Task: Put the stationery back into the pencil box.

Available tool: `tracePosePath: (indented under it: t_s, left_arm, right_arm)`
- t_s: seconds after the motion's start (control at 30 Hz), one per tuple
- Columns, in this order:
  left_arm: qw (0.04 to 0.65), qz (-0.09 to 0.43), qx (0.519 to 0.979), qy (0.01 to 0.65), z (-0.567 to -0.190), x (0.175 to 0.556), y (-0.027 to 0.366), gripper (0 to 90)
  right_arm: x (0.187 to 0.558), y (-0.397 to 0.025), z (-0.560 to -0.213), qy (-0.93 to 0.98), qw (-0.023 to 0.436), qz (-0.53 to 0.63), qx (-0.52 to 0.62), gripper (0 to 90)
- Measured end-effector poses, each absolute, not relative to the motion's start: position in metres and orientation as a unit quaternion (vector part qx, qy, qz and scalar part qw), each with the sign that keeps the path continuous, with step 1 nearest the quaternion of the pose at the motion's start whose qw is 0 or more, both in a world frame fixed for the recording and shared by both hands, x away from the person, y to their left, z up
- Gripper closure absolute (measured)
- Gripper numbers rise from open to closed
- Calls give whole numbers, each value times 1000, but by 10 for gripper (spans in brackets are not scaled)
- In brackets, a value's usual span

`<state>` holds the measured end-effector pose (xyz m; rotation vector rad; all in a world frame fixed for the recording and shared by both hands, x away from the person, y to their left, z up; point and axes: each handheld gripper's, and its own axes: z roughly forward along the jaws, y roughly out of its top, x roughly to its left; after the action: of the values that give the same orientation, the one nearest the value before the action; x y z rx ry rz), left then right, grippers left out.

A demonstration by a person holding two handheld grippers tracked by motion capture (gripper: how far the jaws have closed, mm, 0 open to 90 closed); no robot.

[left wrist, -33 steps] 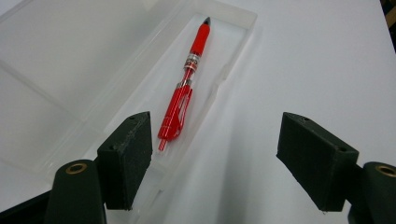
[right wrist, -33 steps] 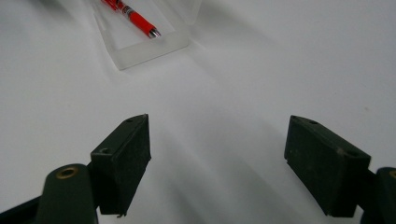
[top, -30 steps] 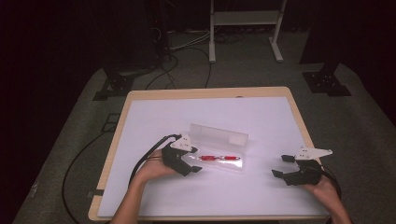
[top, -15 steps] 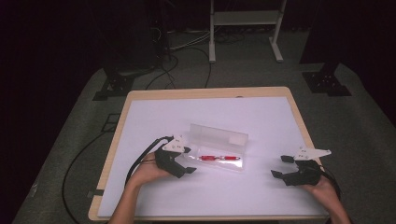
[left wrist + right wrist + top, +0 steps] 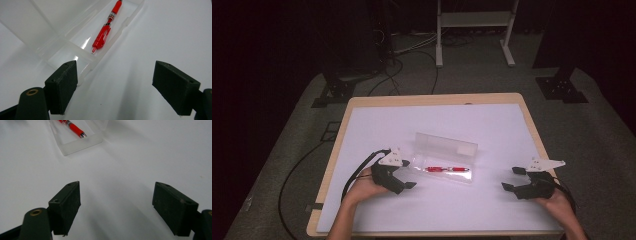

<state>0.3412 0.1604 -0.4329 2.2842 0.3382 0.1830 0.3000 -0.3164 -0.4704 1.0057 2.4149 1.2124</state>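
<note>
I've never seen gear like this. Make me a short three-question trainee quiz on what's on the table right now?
1. True or false: the red pen lies inside the open clear case.
2. Which claw is nearer the case: the left claw or the right claw?
3. Multiple choice: the left claw's jaws are (A) shut on the pen, (B) open and holding nothing, (C) shut on the lid.

Key
1. True; the pen rests in the tray, with the lid folded back.
2. The left claw; the left gripper view shows one jaw by the case's end.
3. B.
</note>
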Motion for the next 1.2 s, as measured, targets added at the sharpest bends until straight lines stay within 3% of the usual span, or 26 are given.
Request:
tracePosePath:
  t_s: [1.2]
  left_arm:
    - [411, 104, 889, 172, -441, 309, 209, 182]
  right_arm:
    - [299, -315, -473, 830, 125, 417, 350, 219]
